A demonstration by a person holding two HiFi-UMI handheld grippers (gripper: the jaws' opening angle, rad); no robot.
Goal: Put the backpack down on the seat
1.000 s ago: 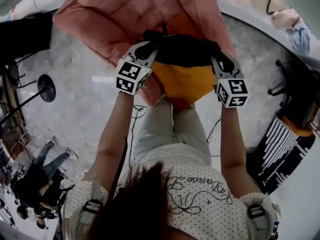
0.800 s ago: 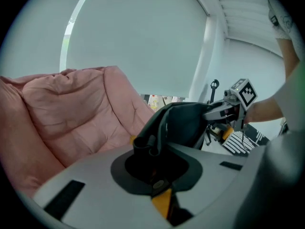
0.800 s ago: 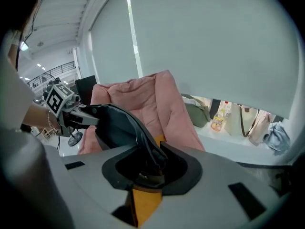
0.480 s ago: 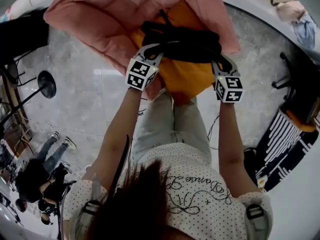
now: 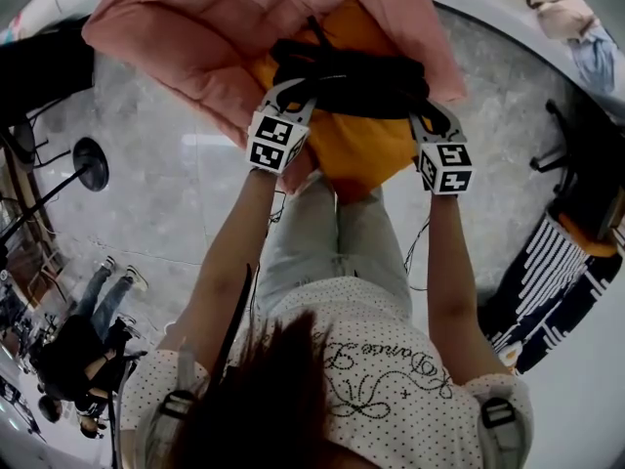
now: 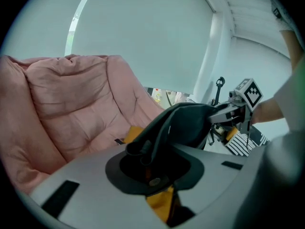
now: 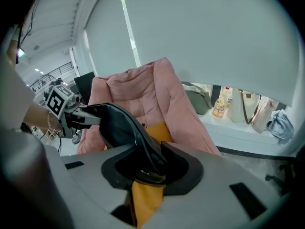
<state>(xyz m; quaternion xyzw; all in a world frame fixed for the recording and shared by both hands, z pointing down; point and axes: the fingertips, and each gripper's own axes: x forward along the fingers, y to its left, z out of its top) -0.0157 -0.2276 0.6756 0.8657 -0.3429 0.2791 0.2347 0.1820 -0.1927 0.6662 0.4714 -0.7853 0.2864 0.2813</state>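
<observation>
An orange backpack (image 5: pixel 366 149) with a black top and straps (image 5: pixel 352 76) hangs low over the seat of a pink cushioned chair (image 5: pixel 225 27); whether it touches the cushion I cannot tell. My left gripper (image 5: pixel 293 91) grips the black strap (image 6: pixel 181 123) at the pack's left end. Its jaws (image 6: pixel 152 163) are opening with the strap still between them. My right gripper (image 5: pixel 425 115) is shut on the strap (image 7: pixel 121 125) at the right end, orange fabric (image 7: pixel 143 194) hanging below its jaws (image 7: pixel 147 168). The black band stretches between both grippers.
A black chair (image 5: pixel 44 71) and a round-based stand (image 5: pixel 90 169) are at the left on the marble floor. People (image 5: pixel 73 350) stand at the lower left. A striped object (image 5: pixel 547 291) lies at the right. Bags and a bottle (image 7: pixel 238 104) sit on a white ledge behind the chair.
Both grippers have carried the backpack forward and deeper over the pink seat. More of the orange body now lies against the cushion. In the last half second little has moved.
</observation>
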